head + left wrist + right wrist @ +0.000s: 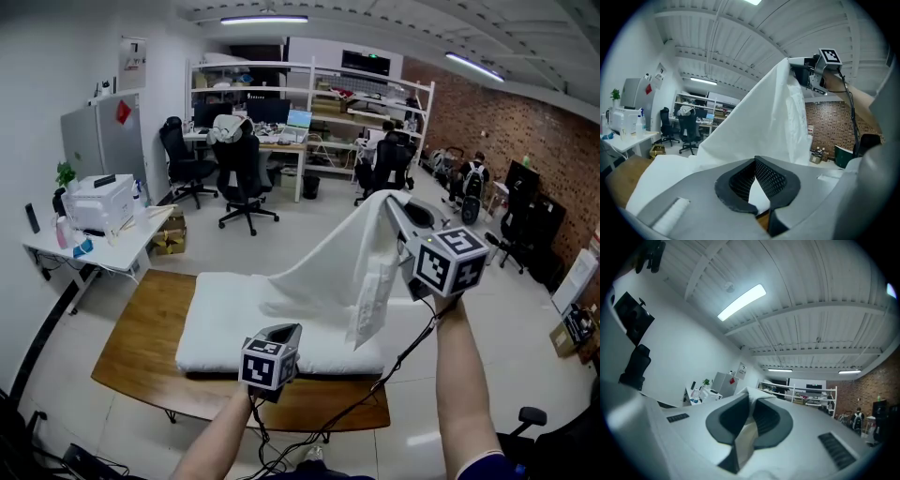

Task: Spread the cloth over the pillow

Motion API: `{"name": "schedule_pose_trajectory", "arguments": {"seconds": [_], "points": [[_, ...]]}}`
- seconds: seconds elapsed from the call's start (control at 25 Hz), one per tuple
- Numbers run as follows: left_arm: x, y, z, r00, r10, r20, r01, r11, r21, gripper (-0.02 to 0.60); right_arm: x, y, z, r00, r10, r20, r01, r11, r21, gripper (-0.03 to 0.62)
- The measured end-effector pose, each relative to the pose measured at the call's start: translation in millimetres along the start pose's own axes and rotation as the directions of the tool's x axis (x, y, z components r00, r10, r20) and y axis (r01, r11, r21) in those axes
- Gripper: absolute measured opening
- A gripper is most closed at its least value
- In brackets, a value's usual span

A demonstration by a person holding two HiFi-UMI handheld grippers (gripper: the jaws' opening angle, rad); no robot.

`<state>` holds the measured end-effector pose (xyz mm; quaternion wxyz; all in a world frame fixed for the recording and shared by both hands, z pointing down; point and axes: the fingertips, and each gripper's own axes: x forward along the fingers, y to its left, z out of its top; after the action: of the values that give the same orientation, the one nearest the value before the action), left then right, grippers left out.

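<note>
While the head view shows the cloth (337, 262) rising off the pillow (225, 323) on the table (141, 347), only the right gripper view shows the right gripper (749, 397) pinching a strip of it; the left gripper (754, 161) has its 2 jaws pressed together, low by the pillow's near edge; the cloth is white, creased, hanging in folds.

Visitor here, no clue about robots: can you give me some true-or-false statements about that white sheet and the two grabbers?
The right gripper is clamped on the cloth. True.
The cloth lies flat over the pillow. False: it is lifted, one end draping onto the pillow.
The pillow sits on a wooden table. True.
The left gripper is higher than the right. False: it is low, by the pillow's near edge.
</note>
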<state>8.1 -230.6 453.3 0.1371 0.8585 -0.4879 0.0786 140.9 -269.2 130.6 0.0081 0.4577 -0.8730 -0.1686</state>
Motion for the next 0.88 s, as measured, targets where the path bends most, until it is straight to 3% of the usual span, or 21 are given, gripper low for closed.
{"name": "schedule_pose_trajectory", "arguments": {"seconds": [0.52,0.72,0.76,0.84,0.88], "points": [[42,1,-37,0.995,-0.027,-0.095,0.026,1.0,-0.016,0.006,-7,-52,-62,0.991,-0.108,-0.073,0.112,0.992,0.053,0.031],[78,-20,-60,0.992,-0.023,-0.126,0.031,0.998,0.059,0.015,-3,-64,-87,0.987,-0.121,-0.101,0.128,0.99,0.063,0.031],[89,-27,-62,0.992,-0.025,-0.127,0.035,0.997,0.075,0.033,-1,-66,-89,0.986,-0.124,-0.109,0.131,0.989,0.063,0.031],[115,-43,-69,0.991,-0.024,-0.131,0.037,0.994,0.102,0.166,2,-70,-95,0.984,-0.128,-0.128,0.137,0.988,0.064,0.031],[127,-51,-72,0.991,-0.011,-0.136,0.028,0.992,0.119,0.191,4,-71,-99,0.982,-0.129,-0.137,0.139,0.988,0.065,0.031]]}}
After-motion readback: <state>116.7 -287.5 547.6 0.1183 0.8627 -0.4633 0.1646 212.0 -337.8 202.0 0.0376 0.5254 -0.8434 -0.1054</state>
